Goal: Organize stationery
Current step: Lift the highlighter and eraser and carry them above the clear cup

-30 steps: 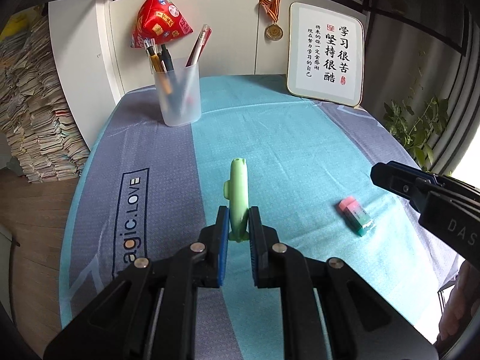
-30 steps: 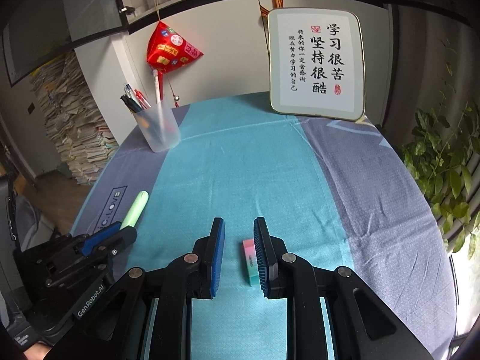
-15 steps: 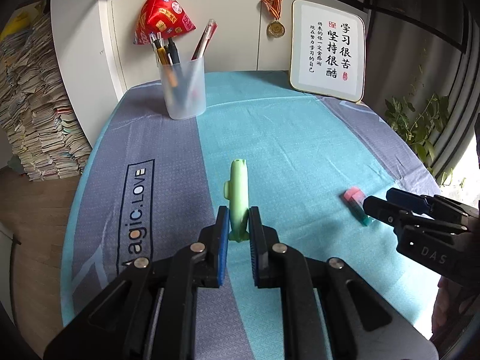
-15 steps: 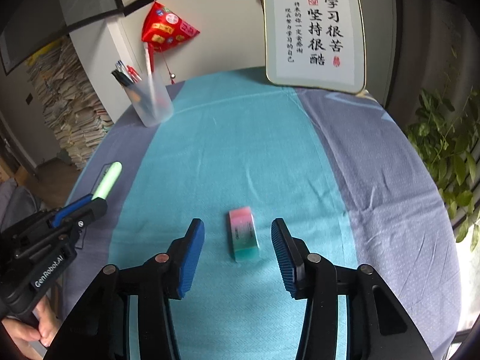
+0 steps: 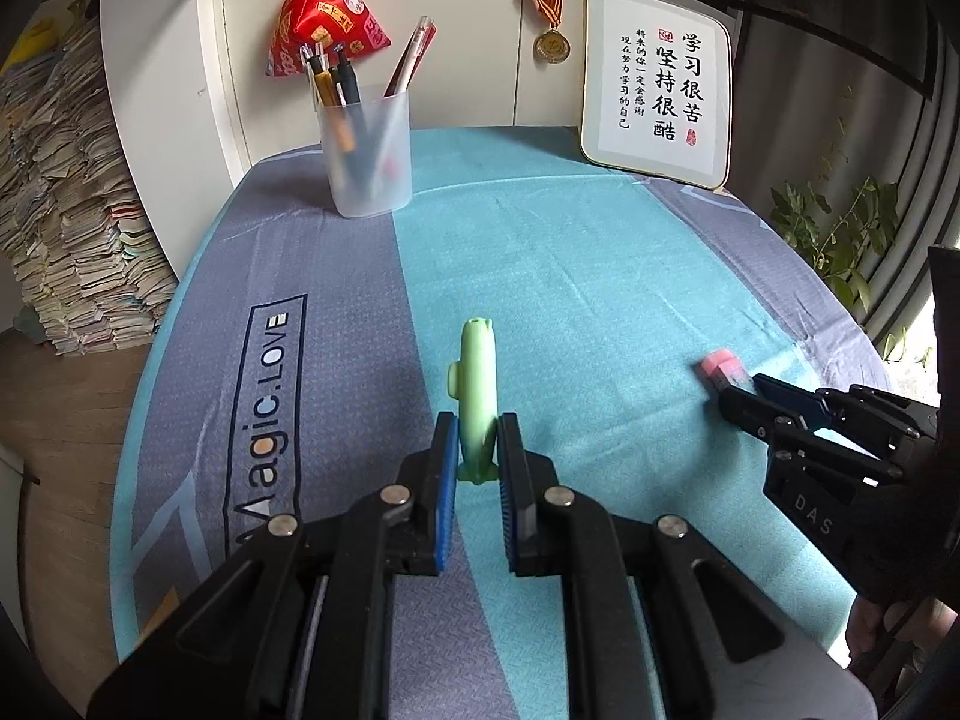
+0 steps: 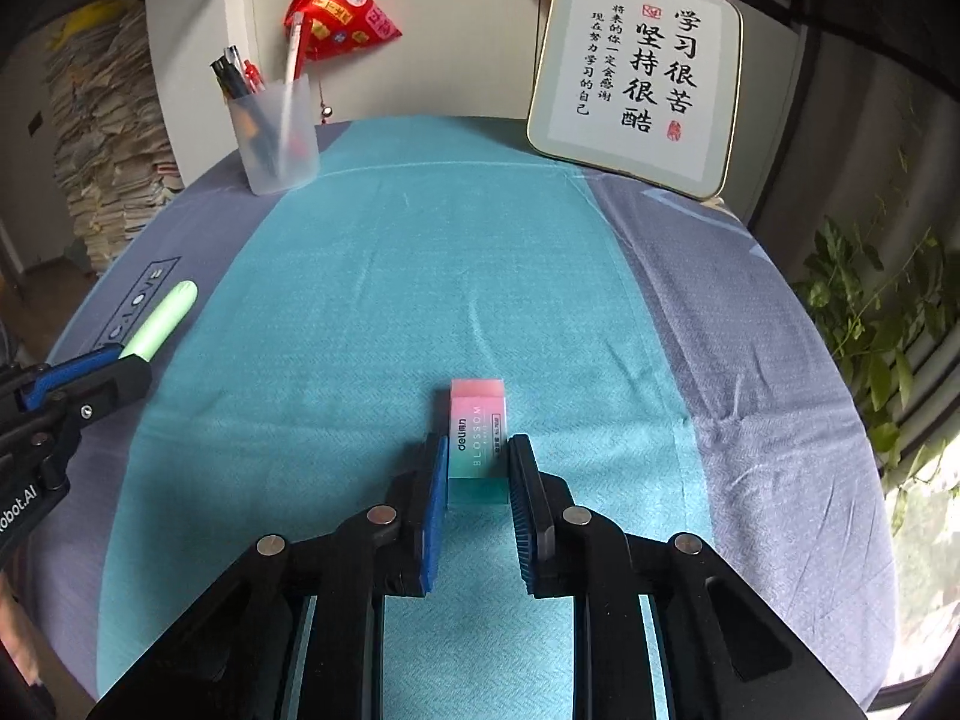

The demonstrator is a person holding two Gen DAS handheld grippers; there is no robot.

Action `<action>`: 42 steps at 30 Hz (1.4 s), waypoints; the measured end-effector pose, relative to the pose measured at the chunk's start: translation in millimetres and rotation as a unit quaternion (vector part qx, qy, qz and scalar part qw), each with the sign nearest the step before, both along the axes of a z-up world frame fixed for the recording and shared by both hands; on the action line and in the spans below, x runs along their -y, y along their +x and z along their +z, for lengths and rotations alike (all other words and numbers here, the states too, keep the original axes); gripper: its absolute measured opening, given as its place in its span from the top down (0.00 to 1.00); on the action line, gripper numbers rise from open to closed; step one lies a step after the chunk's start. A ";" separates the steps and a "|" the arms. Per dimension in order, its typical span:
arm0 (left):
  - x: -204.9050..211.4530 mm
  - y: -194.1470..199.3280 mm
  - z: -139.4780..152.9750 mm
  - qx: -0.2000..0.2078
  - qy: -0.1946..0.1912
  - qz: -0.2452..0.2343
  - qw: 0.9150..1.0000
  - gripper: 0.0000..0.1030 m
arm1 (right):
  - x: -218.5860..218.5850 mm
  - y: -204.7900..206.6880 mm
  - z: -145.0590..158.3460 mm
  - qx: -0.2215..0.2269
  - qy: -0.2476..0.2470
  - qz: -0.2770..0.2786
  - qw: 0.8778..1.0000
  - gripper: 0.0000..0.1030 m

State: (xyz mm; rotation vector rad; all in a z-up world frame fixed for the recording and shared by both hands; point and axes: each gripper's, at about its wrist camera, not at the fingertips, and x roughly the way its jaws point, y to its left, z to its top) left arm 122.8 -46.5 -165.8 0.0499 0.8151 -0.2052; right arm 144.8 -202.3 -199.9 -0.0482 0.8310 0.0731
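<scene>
My left gripper (image 5: 475,441) is shut on a light green pen (image 5: 476,387) and holds it above the cloth, pointing toward the back. The pen also shows in the right wrist view (image 6: 161,318). My right gripper (image 6: 478,462) has its jaws closed against both sides of a pink-to-green eraser (image 6: 478,429) lying on the teal cloth. The eraser's pink end shows in the left wrist view (image 5: 720,366) just past the right gripper (image 5: 750,396). A frosted pen cup (image 5: 366,156) holding several pens stands at the back left; it also shows in the right wrist view (image 6: 275,138).
A framed calligraphy board (image 5: 657,87) leans on the wall at the back right. A red pyramid ornament (image 5: 321,30) and a medal (image 5: 552,45) hang on the wall. Stacked papers (image 5: 72,228) stand left of the table. A leafy plant (image 6: 870,324) is at the right.
My right gripper opened wide, came down over the eraser and closed its jaws on it. My left gripper moved toward the pen cup with the green pen.
</scene>
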 end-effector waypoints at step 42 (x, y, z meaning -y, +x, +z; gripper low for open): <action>-69.0 20.1 93.8 0.089 -0.052 0.009 0.995 0.90 | -55.1 52.4 177.7 0.112 0.092 0.112 0.983 0.80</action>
